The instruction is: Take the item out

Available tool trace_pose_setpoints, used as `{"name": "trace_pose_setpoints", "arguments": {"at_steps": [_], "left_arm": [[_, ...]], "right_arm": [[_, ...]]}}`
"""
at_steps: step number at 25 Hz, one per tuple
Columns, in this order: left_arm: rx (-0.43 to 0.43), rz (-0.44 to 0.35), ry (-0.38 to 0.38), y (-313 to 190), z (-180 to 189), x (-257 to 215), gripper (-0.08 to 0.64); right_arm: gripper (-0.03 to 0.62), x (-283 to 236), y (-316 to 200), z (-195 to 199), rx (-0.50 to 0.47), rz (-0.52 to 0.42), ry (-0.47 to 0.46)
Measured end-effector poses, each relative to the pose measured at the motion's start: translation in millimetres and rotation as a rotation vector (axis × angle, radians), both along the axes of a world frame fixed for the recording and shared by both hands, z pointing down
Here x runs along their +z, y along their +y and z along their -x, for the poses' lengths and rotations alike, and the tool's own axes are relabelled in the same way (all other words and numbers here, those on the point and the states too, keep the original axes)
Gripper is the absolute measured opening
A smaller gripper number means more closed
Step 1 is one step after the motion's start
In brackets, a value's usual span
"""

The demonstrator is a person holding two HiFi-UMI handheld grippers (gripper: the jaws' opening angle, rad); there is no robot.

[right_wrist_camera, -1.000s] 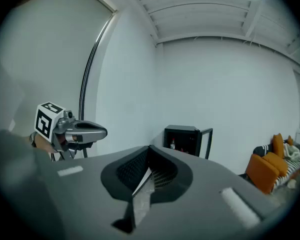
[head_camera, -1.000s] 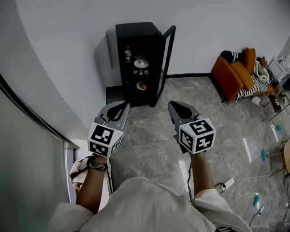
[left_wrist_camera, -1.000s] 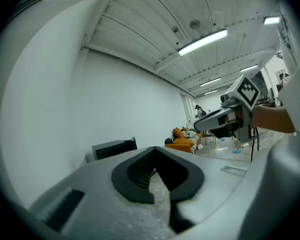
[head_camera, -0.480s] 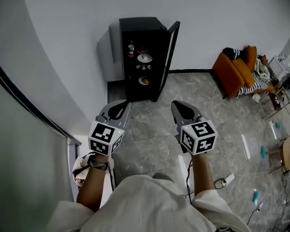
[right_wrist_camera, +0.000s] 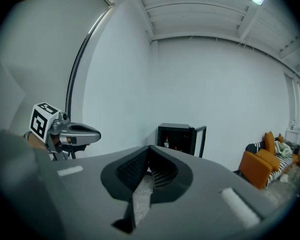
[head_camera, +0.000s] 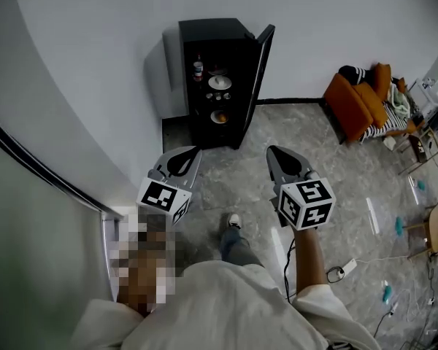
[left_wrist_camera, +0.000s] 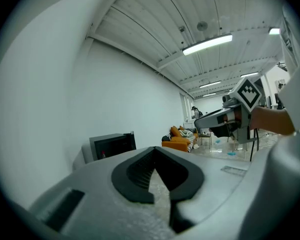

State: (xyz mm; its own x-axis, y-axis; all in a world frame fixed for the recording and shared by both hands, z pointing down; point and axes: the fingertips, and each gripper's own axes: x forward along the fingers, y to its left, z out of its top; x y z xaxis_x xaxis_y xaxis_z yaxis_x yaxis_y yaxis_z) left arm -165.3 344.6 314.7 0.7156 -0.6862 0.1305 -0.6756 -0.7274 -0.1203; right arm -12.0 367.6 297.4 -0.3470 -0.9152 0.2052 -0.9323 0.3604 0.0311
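A black cabinet stands against the white wall with its glass door swung open to the right. On its shelves I see a small bottle, a white plate and an orange item lower down. My left gripper and right gripper are held side by side above the floor, well short of the cabinet, both shut and empty. The left gripper view shows the closed jaw tips and the cabinet far off. The right gripper view shows shut tips pointing at the cabinet.
An orange sofa with cushions and a striped cloth stands at the right wall. Small tables and clutter lie beyond it. A cable and power strip trail on the marble floor. A curved wall with a dark rail runs along the left.
The person has stepped forward: a shoe now shows between the grippers, and the view has shifted toward the cabinet. Both grippers stay shut and empty.
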Motion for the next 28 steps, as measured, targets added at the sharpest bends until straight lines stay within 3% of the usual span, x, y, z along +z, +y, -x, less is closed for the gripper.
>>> {"name": "trace_pose_setpoints", "arguments": {"at_steps": [7,23,26,28], "left_arm": [[-0.026,0.011,-0.021,-75,-9,17,0.003],[-0.072,0.057,-0.063,-283,-79,20,0.003],[-0.071,0.094,-0.032,-308,-92,22,0.004],[-0.069,0.144,0.028,-325,-100,24,0.003]], "right_arm": [[0.008,18,-83,-13,-0.01,0.008,-0.014],[0.008,26,-301,-76,-0.072,0.066,0.011],[0.008,28,-327,-86,-0.088,0.077,0.009],[0.008,29,-343,-92,-0.099,0.081,0.008]]}}
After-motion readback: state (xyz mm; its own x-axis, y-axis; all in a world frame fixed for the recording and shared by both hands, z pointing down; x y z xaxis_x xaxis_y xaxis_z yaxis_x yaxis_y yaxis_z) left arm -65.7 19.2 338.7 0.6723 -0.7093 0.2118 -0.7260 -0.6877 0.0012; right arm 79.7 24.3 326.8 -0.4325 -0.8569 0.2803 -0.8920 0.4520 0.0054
